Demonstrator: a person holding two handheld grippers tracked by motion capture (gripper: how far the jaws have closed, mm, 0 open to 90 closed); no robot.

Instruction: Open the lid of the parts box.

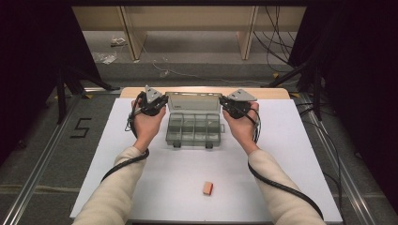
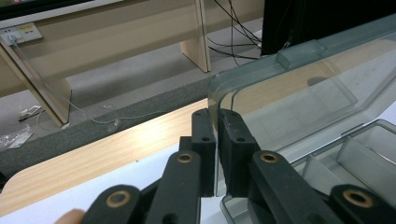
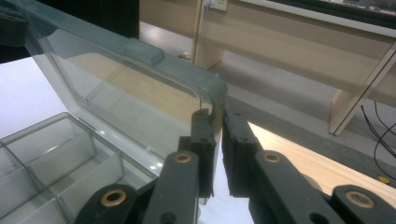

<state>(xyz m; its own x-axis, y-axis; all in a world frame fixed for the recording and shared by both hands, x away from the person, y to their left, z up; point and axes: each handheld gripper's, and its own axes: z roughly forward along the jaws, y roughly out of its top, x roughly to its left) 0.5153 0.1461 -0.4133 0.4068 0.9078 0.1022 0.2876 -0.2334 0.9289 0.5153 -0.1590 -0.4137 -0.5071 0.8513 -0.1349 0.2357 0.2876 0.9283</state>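
Each gripper, left gripper (image 2: 217, 154) and right gripper (image 3: 218, 156), pinches a top corner of the clear lid (image 1: 193, 101), at 10 and 2 o'clock of the organizer box (image 1: 194, 128). The thin plastic looks light, stiff and slick, so the edge corners seem the best hold.

text: "5" | on: floor (image 1: 56, 140), left of table (image 1: 141, 187)

The organiser box (image 1: 193, 127) was clear, grey-tinted plastic, its raised lid (image 2: 299, 88) smooth and glossy. The left gripper (image 2: 216, 154) and right gripper (image 3: 218, 154) had matt black plastic jaws with brass-coloured pivot rings. A matt white sheet (image 1: 178, 183) covered a pale wood-grain table (image 2: 93, 158). The sleeves (image 1: 112, 192) were cream knit cloth; the small block (image 1: 208, 188), lower centre, looked like bare wood.
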